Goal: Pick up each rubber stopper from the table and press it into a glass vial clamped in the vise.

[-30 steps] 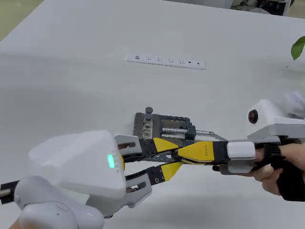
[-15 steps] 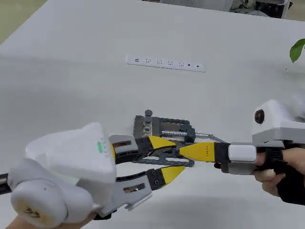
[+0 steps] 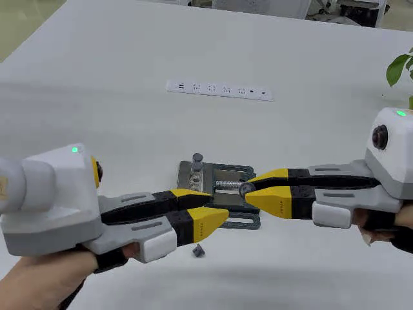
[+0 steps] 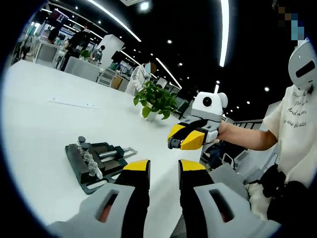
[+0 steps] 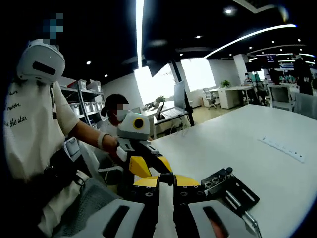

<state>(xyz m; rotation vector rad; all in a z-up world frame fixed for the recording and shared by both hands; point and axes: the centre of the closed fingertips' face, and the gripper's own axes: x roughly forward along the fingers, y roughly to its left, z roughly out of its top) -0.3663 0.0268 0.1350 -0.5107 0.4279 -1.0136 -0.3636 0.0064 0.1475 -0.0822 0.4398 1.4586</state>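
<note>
A small dark vise [image 3: 187,175] sits mid-table with glass vials [image 4: 92,159] clamped in it, the far one capped by a grey rubber stopper [image 3: 197,157]. My right gripper [image 3: 248,190] comes in from the right, just above the vise's near end. It is shut on a grey stopper [image 3: 245,189], which is seen dark between its tips [image 5: 166,179]. My left gripper [image 3: 218,205] reaches in from the lower left, its jaws open and bare [image 4: 164,166], short of the vise. A loose stopper [image 3: 198,250] lies on the table under the left jaws.
A white power strip [image 3: 219,90] lies farther back on the white table. A potted plant [image 4: 156,101] stands at the right edge, its leaves [image 3: 397,68] showing. The vise's screw handle [image 3: 227,184] points right. Other people stand in the background.
The two grippers overlapped in front of the vise and have drawn apart, the left pulling back and rolling level. The loose stopper on the table has come into sight.
</note>
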